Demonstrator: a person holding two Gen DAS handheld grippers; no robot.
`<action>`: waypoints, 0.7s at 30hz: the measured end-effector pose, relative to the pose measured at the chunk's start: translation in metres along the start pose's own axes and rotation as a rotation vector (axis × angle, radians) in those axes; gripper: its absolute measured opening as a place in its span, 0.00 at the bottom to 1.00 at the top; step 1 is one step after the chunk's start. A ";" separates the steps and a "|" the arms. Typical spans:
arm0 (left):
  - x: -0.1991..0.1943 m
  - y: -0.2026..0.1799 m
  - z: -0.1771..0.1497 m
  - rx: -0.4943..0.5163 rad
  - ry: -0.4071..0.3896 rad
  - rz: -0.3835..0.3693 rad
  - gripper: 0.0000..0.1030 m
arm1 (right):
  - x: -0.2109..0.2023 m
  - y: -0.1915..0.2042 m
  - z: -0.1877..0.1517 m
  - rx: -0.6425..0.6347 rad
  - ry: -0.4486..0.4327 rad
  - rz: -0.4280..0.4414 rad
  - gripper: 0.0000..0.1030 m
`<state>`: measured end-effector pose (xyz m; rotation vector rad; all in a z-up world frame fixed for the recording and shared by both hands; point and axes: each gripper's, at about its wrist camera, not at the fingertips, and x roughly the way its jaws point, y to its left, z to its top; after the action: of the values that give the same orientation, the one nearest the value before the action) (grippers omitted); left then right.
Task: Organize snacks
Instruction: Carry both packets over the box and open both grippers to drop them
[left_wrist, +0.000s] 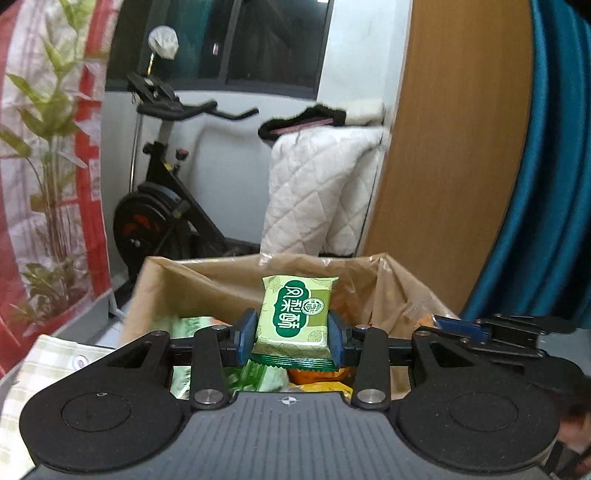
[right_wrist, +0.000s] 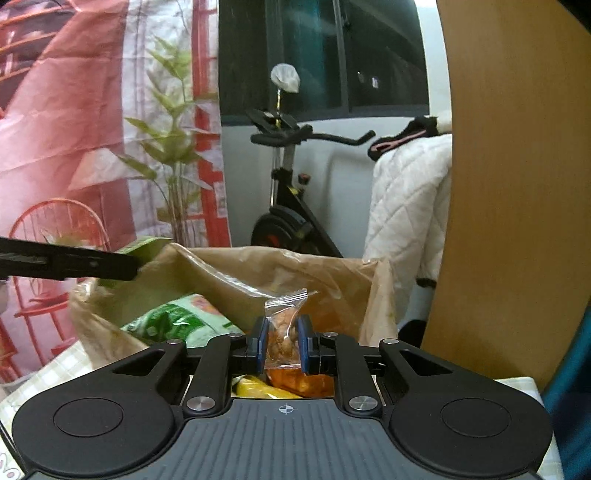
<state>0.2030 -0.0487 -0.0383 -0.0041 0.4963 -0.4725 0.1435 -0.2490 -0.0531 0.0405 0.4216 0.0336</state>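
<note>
My left gripper (left_wrist: 291, 334) is shut on a green snack packet (left_wrist: 295, 314) with white lettering, held upright above an open brown paper bag (left_wrist: 207, 280). My right gripper (right_wrist: 282, 341) is shut on a small clear packet (right_wrist: 284, 325) of brownish snacks, also above the brown paper bag (right_wrist: 332, 280). Inside the bag lie green packets (right_wrist: 173, 321), an orange packet (right_wrist: 303, 382) and a yellow one (right_wrist: 258, 389). The left gripper's black finger (right_wrist: 74, 262) shows at the left edge of the right wrist view, with a bit of its green packet (right_wrist: 144, 247). The right gripper's black linkage (left_wrist: 495, 332) shows at the right of the left wrist view.
The bag stands on a checked tablecloth (left_wrist: 48, 365). Behind it are an exercise bike (left_wrist: 162, 206), a white quilted cover (left_wrist: 321, 192), a wooden panel (left_wrist: 454, 147) and a teal curtain (left_wrist: 546, 184). A red and white printed cloth with leaves (right_wrist: 92, 129) hangs at the left.
</note>
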 end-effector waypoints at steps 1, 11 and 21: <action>0.010 -0.003 0.000 -0.001 0.019 0.000 0.42 | 0.003 0.000 -0.001 -0.002 0.006 -0.004 0.17; -0.010 0.011 -0.017 0.011 0.053 -0.005 0.56 | -0.021 0.001 -0.015 0.041 0.013 -0.010 0.41; -0.105 0.040 -0.044 -0.052 0.047 0.064 0.64 | -0.078 0.029 -0.039 0.079 0.004 0.027 0.60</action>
<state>0.1188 0.0379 -0.0340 -0.0270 0.5526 -0.3976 0.0558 -0.2221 -0.0560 0.1237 0.4263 0.0434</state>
